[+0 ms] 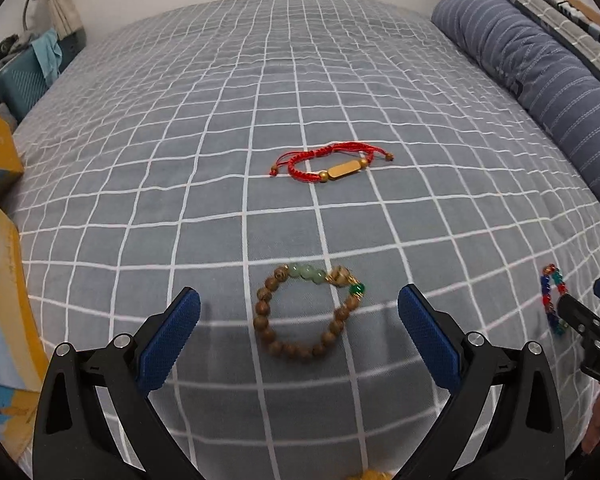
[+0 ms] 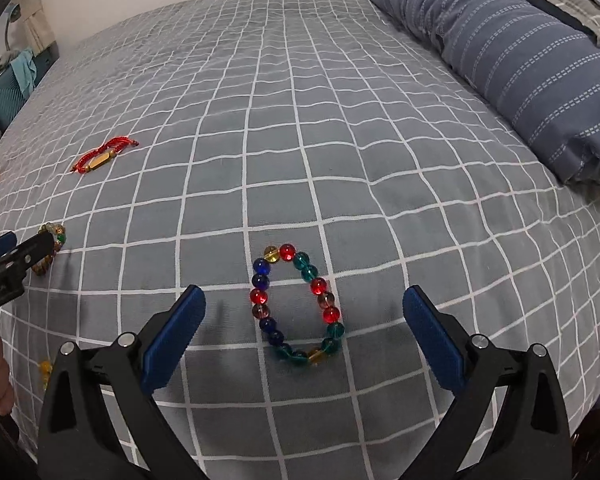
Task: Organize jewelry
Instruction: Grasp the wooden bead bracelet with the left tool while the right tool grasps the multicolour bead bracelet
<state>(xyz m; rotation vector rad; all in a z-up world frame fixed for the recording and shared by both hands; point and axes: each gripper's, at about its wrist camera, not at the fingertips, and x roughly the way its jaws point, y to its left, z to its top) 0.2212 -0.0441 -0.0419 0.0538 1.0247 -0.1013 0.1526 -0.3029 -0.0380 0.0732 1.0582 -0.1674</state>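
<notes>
A wooden bead bracelet with green beads lies on the bed between the open fingers of my left gripper; it also shows in the right wrist view. A colourful glass bead bracelet lies between the open fingers of my right gripper; it shows at the right edge of the left wrist view. A red cord bracelet with a gold bar lies farther back, also seen in the right wrist view. Both grippers are empty, just above the sheet.
The bed has a grey sheet with a white grid. A blue striped rolled quilt lies along the right side. A yellow and blue box stands at the left edge. Small yellow beads lie near the front left.
</notes>
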